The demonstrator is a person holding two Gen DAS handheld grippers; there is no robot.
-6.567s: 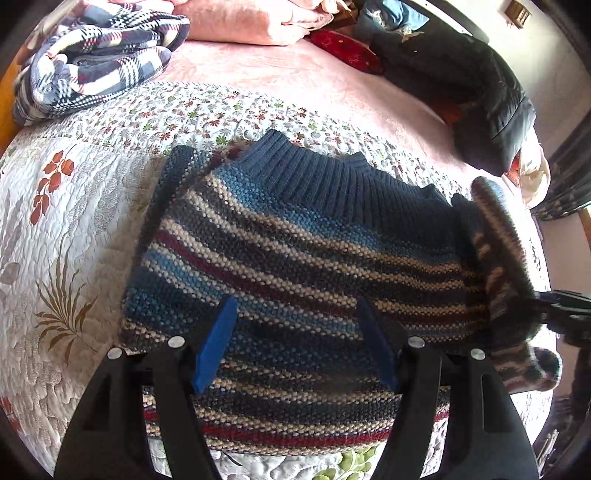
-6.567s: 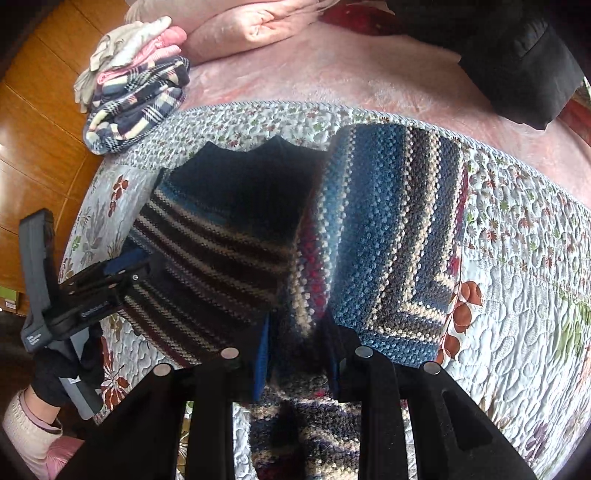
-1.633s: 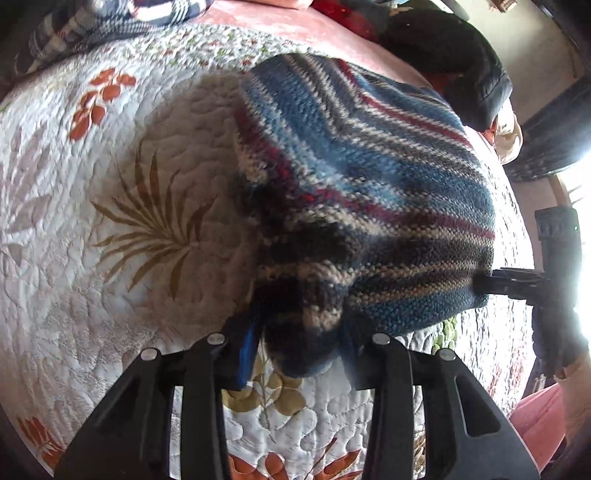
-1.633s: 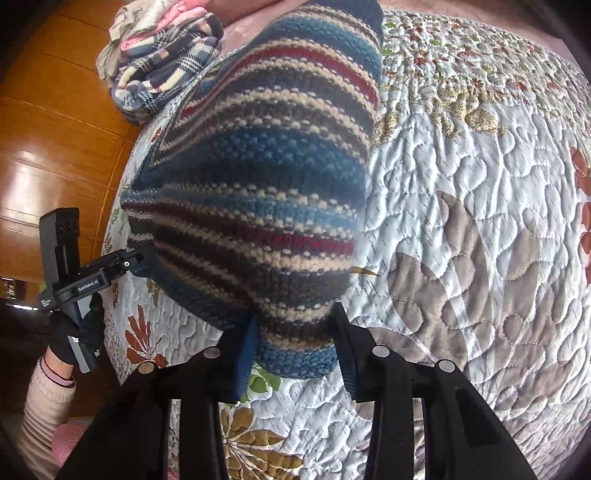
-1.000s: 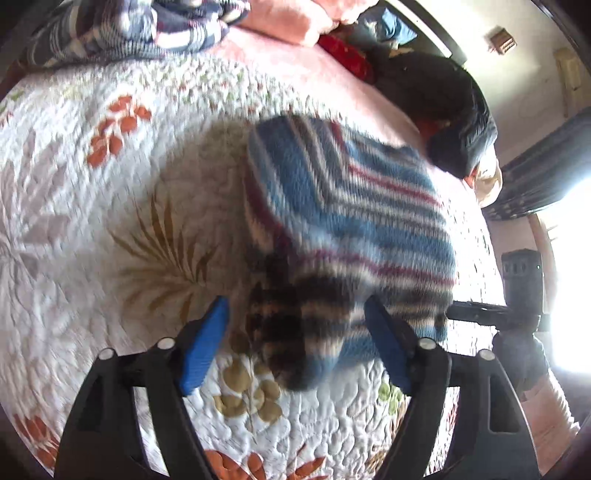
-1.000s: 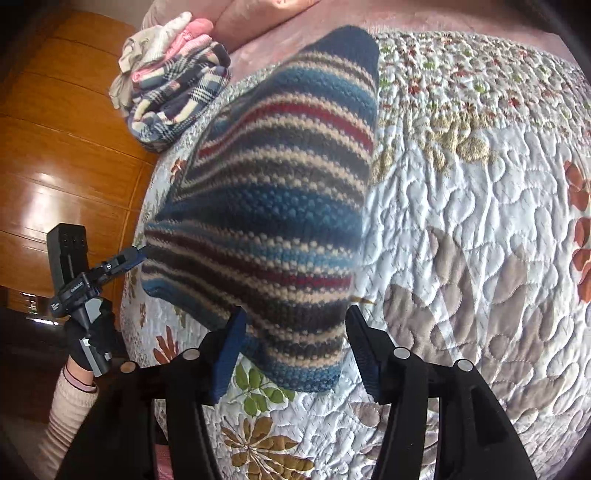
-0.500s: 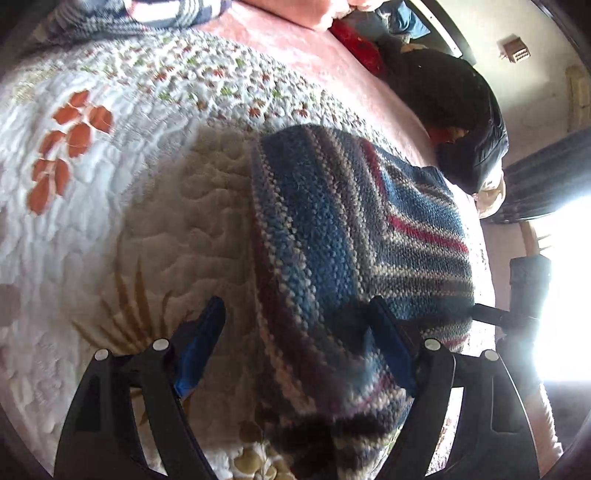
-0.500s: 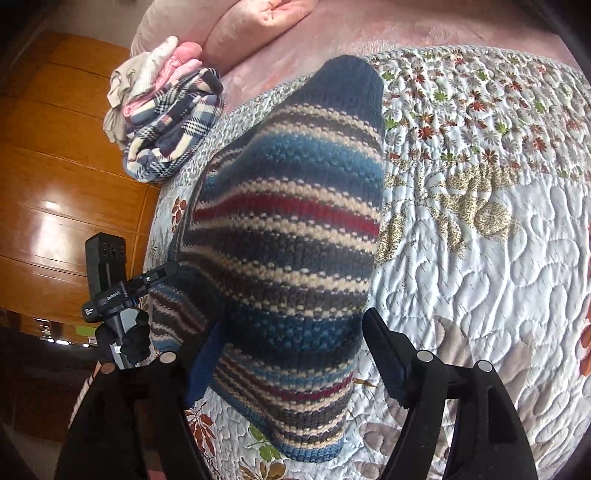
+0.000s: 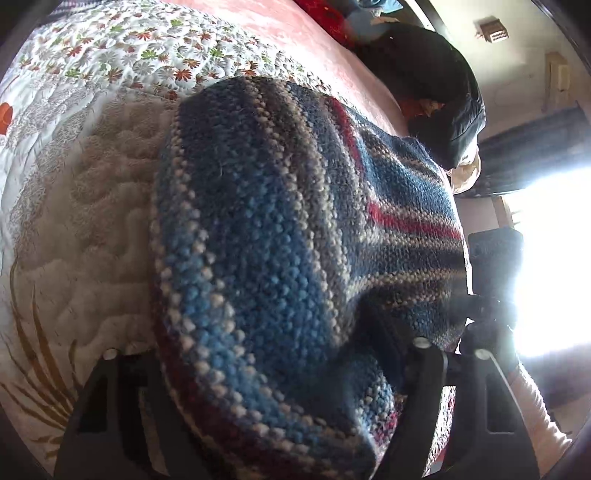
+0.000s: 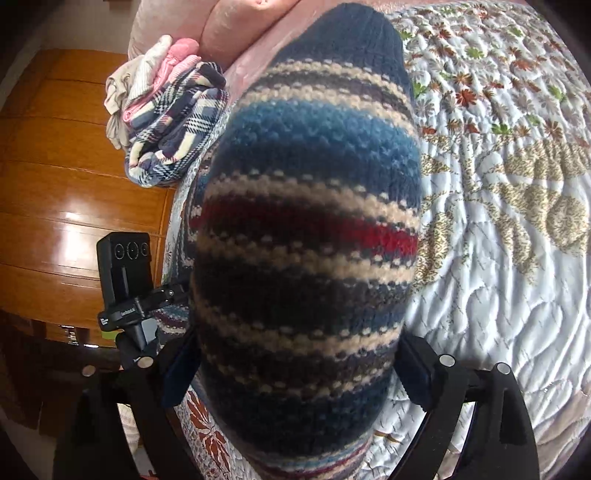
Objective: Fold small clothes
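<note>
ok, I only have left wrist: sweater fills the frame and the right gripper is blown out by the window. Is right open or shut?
Observer: Open. In the right wrist view, the right gripper has its blue pads wide apart, on either side of the striped sweater.
Operator: Any other clothes around?
Observer: Yes, a folded plaid pile lies at the bed's edge, with pink and white pieces on top.
Operator: Which end of the sweater points away from right?
Observer: The navy ribbed band; it is the far end in that view.
</note>
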